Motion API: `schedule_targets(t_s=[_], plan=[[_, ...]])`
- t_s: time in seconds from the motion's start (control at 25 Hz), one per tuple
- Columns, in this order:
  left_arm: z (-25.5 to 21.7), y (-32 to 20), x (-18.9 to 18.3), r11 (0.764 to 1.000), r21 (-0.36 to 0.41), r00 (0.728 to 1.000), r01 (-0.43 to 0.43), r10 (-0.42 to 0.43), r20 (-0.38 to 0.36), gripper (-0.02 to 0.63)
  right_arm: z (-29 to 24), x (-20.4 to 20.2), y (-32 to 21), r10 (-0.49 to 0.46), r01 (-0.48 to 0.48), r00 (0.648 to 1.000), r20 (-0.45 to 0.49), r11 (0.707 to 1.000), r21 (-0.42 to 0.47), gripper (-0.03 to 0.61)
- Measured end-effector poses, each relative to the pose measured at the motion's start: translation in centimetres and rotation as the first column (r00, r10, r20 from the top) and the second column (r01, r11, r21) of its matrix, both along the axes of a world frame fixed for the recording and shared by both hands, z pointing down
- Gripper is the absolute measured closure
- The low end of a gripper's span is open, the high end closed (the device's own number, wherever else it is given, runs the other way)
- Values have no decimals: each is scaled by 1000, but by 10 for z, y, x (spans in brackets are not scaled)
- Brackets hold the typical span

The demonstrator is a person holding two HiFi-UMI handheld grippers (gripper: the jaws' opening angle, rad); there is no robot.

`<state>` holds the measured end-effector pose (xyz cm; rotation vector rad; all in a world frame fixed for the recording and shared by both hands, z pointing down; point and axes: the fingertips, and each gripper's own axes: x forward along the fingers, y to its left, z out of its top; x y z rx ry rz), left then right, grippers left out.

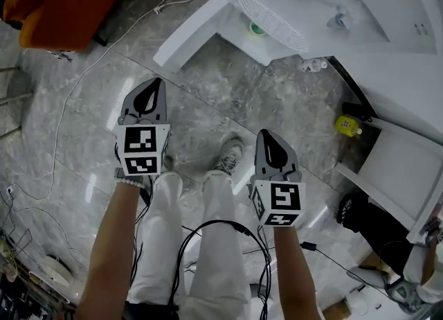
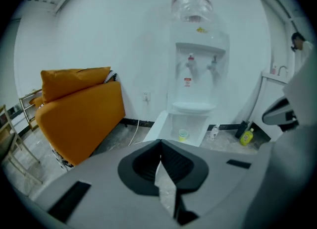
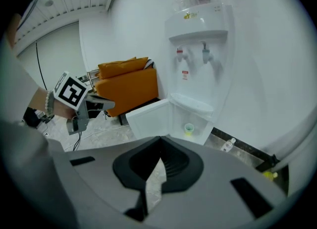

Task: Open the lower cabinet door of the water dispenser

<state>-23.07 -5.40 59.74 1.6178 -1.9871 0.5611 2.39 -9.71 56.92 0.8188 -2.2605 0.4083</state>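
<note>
The white water dispenser (image 1: 325, 0) stands at the top right of the head view, with two taps and a bottle on top (image 2: 192, 0). Its lower cabinet door (image 1: 192, 29) stands swung wide to the left, and a green cup (image 1: 257, 29) sits inside the cabinet. The open door (image 2: 157, 130) and the cup (image 2: 184, 135) also show in the left gripper view, the door (image 3: 147, 119) in the right gripper view too. My left gripper (image 1: 154, 87) and right gripper (image 1: 268, 138) hang over the floor, well short of the dispenser. Both are shut and hold nothing.
An orange sofa (image 1: 62, 0) stands at the left by the wall. A white cable (image 1: 83, 80) runs across the marble floor. A clear bottle (image 1: 313, 65) and a yellow bottle (image 1: 348, 126) lie right of the dispenser, beside a white counter (image 1: 401, 173). Black cables (image 1: 221, 242) trail at the person's feet.
</note>
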Motion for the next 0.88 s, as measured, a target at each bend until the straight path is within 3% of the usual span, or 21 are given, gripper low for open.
schedule_targets(t_s=[0.44, 0.88], plan=[[-153, -4, 62, 979, 104, 982, -175, 181, -57, 601, -124, -9, -14, 23, -28, 996, 91, 998, 60, 575], [-282, 18, 74, 951, 151, 960, -270, 278, -34, 601, -235, -8, 8, 31, -49, 987, 157, 992, 115, 575]])
